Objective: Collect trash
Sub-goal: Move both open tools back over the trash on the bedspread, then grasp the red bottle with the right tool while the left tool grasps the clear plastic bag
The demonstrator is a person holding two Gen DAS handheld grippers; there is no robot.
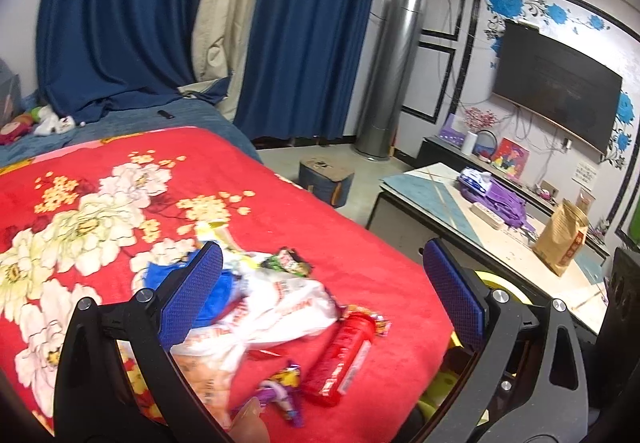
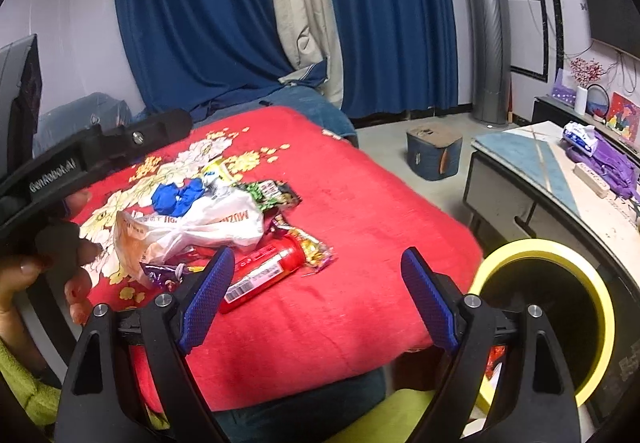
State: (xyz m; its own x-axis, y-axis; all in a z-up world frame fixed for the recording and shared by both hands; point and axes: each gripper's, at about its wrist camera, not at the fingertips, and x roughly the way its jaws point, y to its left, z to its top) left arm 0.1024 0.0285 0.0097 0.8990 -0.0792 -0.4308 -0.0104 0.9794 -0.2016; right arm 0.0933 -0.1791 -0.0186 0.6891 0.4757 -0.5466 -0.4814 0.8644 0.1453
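Observation:
A heap of trash lies on the red flowered blanket [image 1: 360, 243] [image 2: 360, 203]: a crumpled white plastic bag [image 1: 276, 307] [image 2: 208, 223], a red tube-shaped package [image 1: 344, 355] [image 2: 264, 267], a green snack wrapper [image 1: 290, 261] [image 2: 272, 195], a blue crumpled piece [image 2: 178, 195], and purple and gold wrappers [image 1: 282, 391] [image 2: 316, 247]. My left gripper [image 1: 320, 295] hangs open above the heap, its left pad over the blue piece and the bag. My right gripper [image 2: 316, 295] is open too, just in front of the red package. The left tool and the hand on it show at the left of the right wrist view.
A bin with a yellow rim [image 2: 552, 307] stands at the bed's near right corner. Beyond it is a low table [image 1: 440, 195] [image 2: 520, 155] with a brown paper bag [image 1: 562, 239] and purple cloth. A small blue stool [image 1: 326, 179] [image 2: 434, 151] sits on the floor.

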